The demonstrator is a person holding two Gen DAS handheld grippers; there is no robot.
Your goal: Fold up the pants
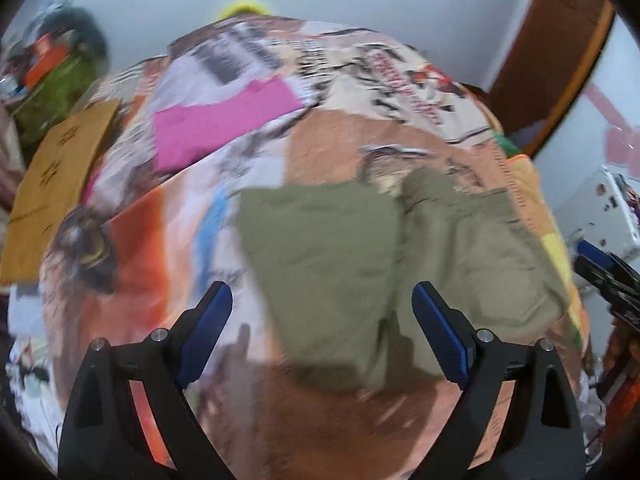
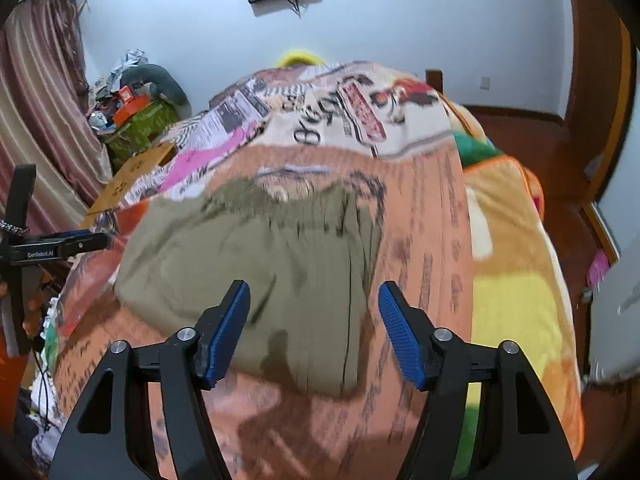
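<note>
Olive-green pants (image 1: 360, 256) lie folded in a bundle on a patterned bedspread (image 1: 340, 148); they also show in the right wrist view (image 2: 256, 264). My left gripper (image 1: 322, 300) is open and empty, hovering above the near edge of the pants. My right gripper (image 2: 314, 300) is open and empty, above the near right part of the pants. The right gripper's tips show at the right edge of the left wrist view (image 1: 604, 268). The left gripper shows at the left edge of the right wrist view (image 2: 60, 246). Both views are blurred by motion.
A folded pink garment (image 1: 224, 120) lies farther back on the bed. A brown cardboard box (image 1: 52, 184) sits at the bed's left side. A cluttered green bin (image 2: 140, 124) stands by the curtain. An orange-yellow blanket (image 2: 516, 280) lies on the right.
</note>
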